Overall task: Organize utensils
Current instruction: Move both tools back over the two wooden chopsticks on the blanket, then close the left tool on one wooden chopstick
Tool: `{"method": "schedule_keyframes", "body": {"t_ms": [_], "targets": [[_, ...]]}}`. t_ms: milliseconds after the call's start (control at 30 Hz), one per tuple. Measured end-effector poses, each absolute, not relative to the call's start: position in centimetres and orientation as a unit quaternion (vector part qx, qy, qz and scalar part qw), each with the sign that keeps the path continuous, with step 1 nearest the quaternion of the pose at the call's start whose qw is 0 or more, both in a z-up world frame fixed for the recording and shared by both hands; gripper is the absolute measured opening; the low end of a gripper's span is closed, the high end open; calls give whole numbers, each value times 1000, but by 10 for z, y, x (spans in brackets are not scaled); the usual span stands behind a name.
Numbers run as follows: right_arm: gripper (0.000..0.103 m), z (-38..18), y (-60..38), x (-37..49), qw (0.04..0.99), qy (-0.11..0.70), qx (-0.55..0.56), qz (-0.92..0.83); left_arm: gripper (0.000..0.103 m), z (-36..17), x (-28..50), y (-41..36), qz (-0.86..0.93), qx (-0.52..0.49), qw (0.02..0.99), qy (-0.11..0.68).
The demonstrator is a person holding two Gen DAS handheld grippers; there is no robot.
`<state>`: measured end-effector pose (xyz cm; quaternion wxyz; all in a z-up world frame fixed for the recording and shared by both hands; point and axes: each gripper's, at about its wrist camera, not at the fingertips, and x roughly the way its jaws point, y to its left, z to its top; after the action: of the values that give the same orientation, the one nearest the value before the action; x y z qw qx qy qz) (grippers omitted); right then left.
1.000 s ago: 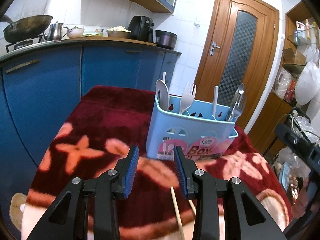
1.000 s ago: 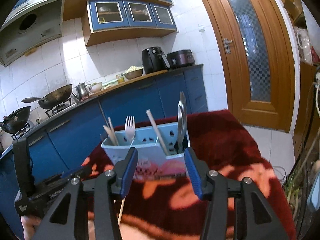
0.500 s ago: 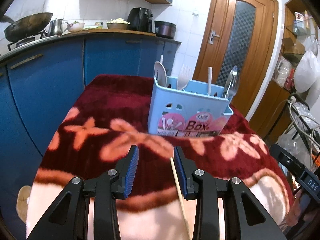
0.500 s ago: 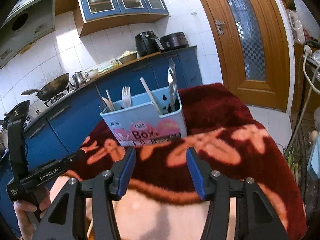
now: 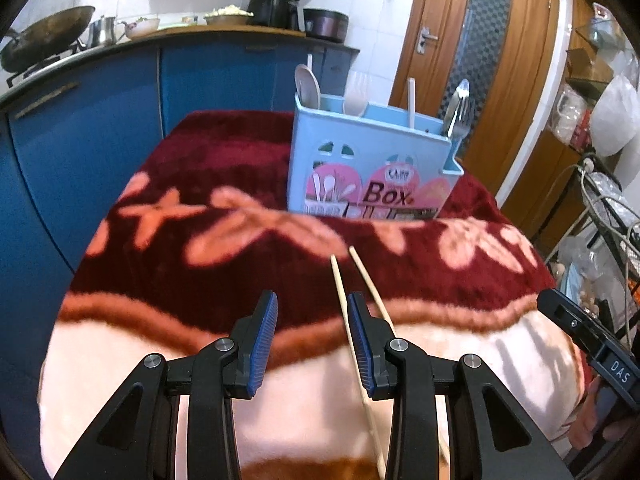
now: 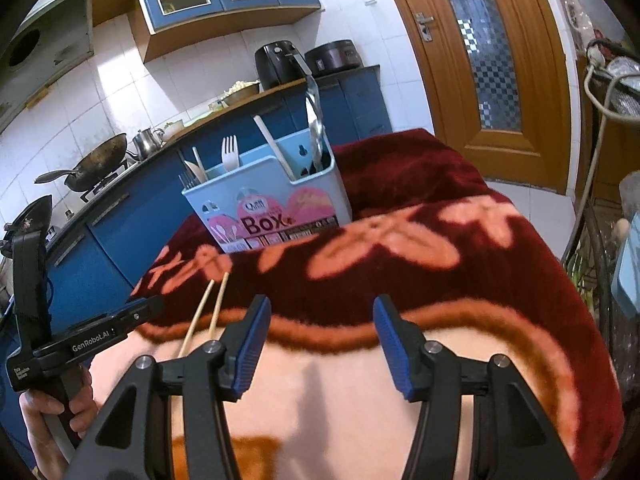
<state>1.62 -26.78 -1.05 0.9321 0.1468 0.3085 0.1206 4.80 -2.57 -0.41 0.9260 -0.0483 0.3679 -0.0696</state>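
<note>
Both grippers have dropped lower & tilted down vs earlier; the chopsticks, barely in view before, now show in full. Largest first: worktop w/ red floral blanket (image 5: 224, 168), soft & plush. At its far side stands the blue utensil box (image 5: 372, 168), upright, already holding spoon, fork & tongs. Two chopsticks (image 5: 352, 312) lie loose on the blanket nearer the person, side by side, tips toward the box.

Left gripper (image 5: 312, 336): jaws narrow-ish, nothing held; one stick runs just by its right pad. Right gripper (image 6: 320, 344): jaws wide, empty, well to the right of the sticks.

Handling guess: sticks light, stiff, thin, prob. roll & sink into the pile. Best pinch both together mid-length.
</note>
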Motion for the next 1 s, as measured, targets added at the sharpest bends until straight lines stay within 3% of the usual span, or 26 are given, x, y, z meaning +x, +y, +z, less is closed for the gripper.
{"method": "schedule_keyframes", "body": {"t_ms": [400,533,1000], "targets": [[57,-26,-281,16,924,324,165,122,37,-25,56,-47,-93,-23,899,427],[57,-27,-285,16,923,323,170,122,22,-29,62,-52,-98,-11,888,448],[58,-33,-284,16,918,334,169,132,4,-31,77,-43,-124,-40,863,488]]}}
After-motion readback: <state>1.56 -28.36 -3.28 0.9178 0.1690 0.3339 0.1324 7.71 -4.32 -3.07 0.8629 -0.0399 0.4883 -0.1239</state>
